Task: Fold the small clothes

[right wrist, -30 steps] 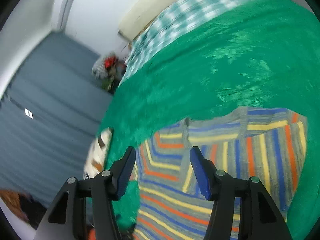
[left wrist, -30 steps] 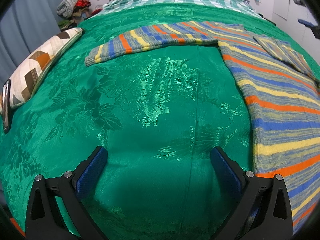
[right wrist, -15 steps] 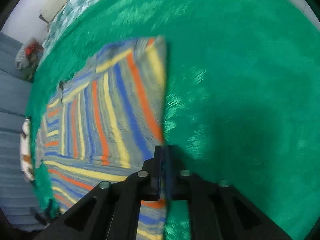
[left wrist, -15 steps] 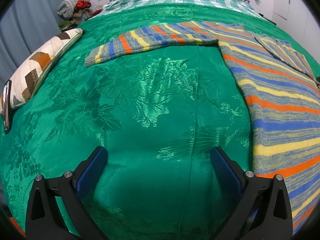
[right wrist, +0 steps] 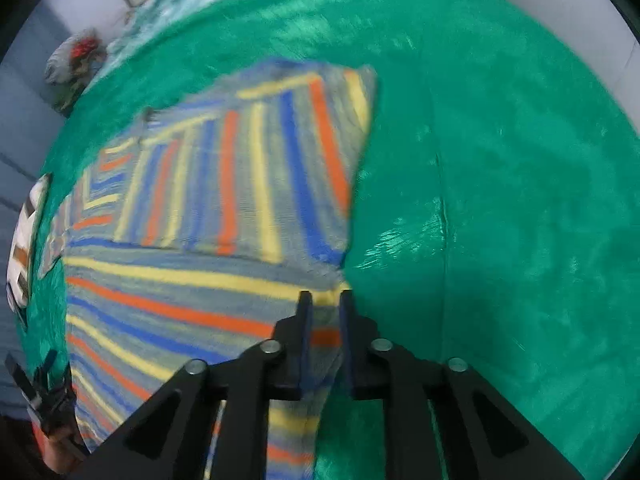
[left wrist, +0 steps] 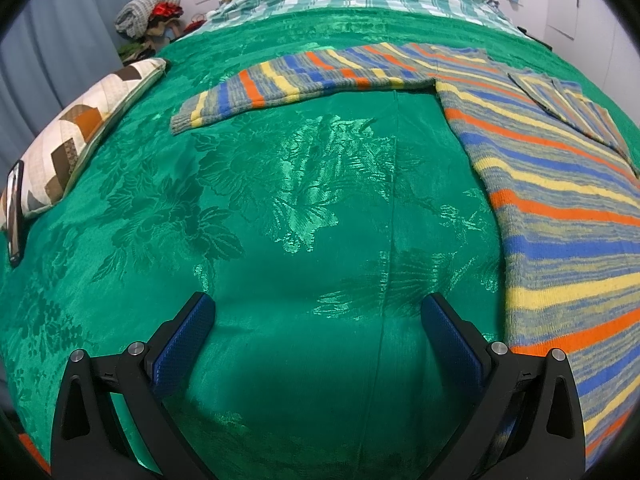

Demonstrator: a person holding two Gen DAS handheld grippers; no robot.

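Striped knitted sweater [left wrist: 560, 208] in orange, blue and yellow lies flat on my green satin bedspread [left wrist: 304, 208]. My left hand-held gripper [left wrist: 318, 320] hangs wide open, empty. My right hand-held gripper [right wrist: 324, 300] has just eased slightly apart astride the sweater's edge.

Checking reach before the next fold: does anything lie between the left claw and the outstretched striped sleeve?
Nothing visible does. Only bare green bedspread separates the open left claw from the sleeve. The patterned pillow and phone sit off at the left.
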